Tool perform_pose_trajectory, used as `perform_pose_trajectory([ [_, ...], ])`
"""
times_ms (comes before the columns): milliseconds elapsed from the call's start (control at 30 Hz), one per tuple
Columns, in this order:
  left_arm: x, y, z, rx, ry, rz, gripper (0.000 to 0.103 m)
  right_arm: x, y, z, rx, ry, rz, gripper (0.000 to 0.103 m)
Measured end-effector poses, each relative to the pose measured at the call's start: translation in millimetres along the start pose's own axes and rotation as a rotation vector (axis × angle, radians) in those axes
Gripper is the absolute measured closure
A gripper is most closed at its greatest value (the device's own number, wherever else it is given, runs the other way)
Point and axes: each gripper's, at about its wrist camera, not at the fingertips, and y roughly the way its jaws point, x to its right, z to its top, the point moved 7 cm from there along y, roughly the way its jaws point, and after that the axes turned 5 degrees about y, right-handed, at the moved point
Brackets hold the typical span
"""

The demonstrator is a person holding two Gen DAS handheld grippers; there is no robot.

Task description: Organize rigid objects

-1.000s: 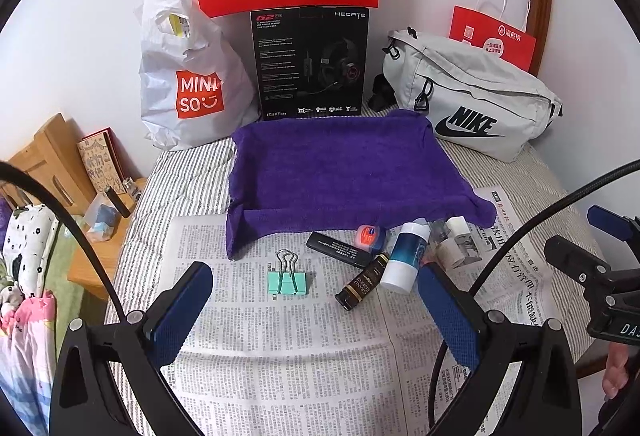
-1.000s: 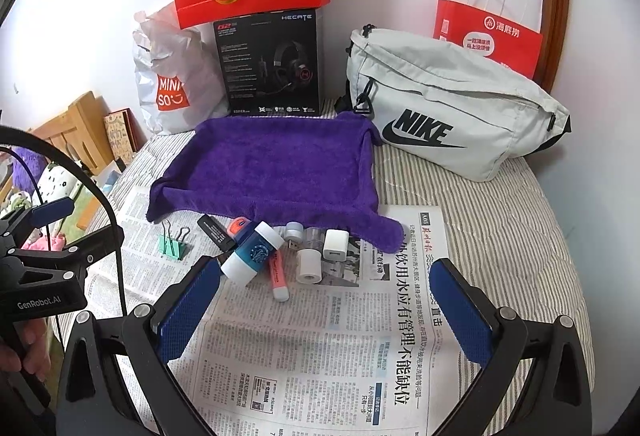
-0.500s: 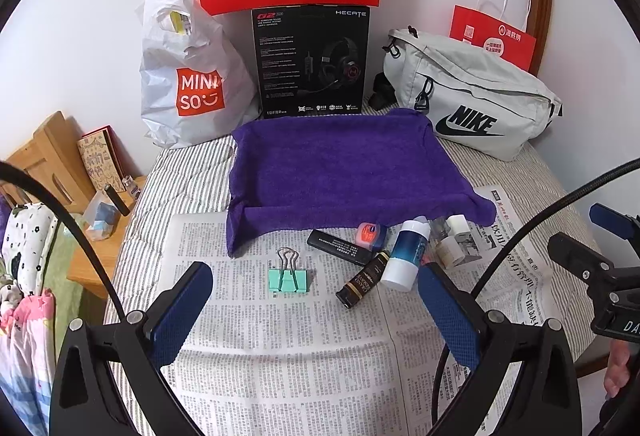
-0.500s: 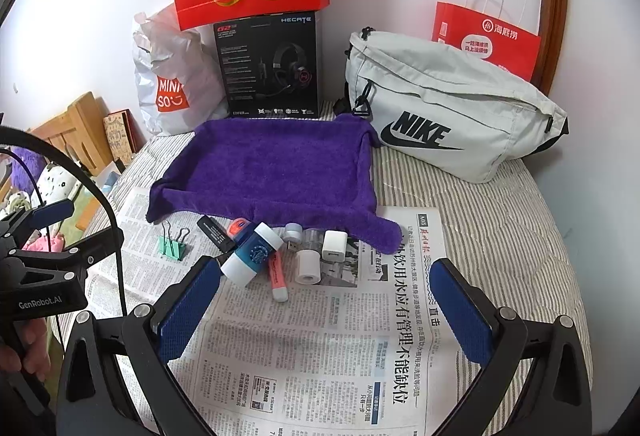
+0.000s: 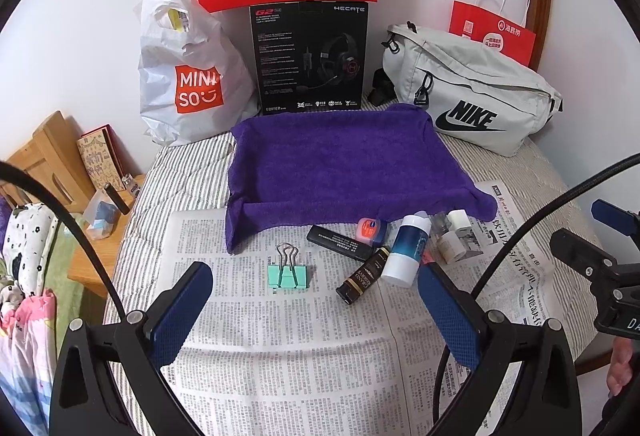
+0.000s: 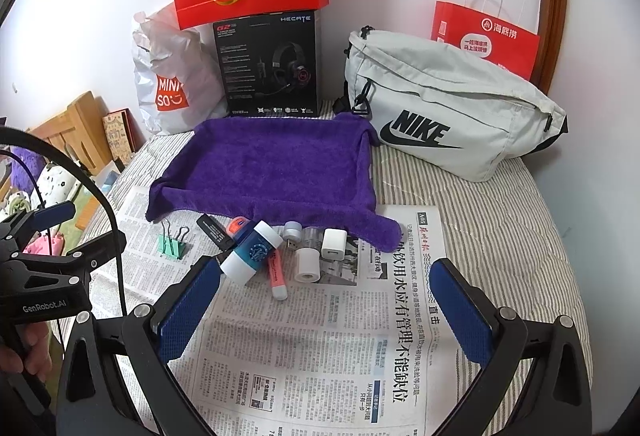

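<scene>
A: Where do the small things lie?

B: In a loose row on the newspaper, just in front of the purple towel. The mint clip lies apart at the left end; then come a black stick, a red tin, a dark tube, a blue-and-white bottle, an orange tube, a white roll and a white charger.

A: And the left gripper?

B: Its jaws stand wide, holding nothing. The clip sits between its fingers, a little ahead of the tips. The bottle lies just past its right finger.

A: The right gripper?

B: Also spread wide and empty, low over the newspaper. Its left finger ends just beside the bottle's base, though I cannot tell if they touch. The orange tube, roll and charger lie ahead, between its fingers.

A: Anything on the towel?

B: It lies bare, with a headset box and a grey bag behind it.
</scene>
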Motion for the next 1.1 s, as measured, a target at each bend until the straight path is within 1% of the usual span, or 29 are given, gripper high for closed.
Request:
perform_pose_trajectory([
  [733, -2.0, -2.8, -0.8, 0.012, 0.006, 0.0, 0.0, -1.2, 3.5, -5.0, -0.009, -0.005, 0.004, 0.0],
  [933, -2.1, -0.9, -0.2, 0.019, 0.003, -0.037, 0.0, -1.0, 3.8, -4.9, -0.003, -0.011, 0.012, 0.0],
  [1100, -6.4, 5.6, -2.0, 0.023, 0.008, -0.023, 0.0, -2.6, 9.0, -5.7, -0.007, -0.02, 0.028, 0.0],
])
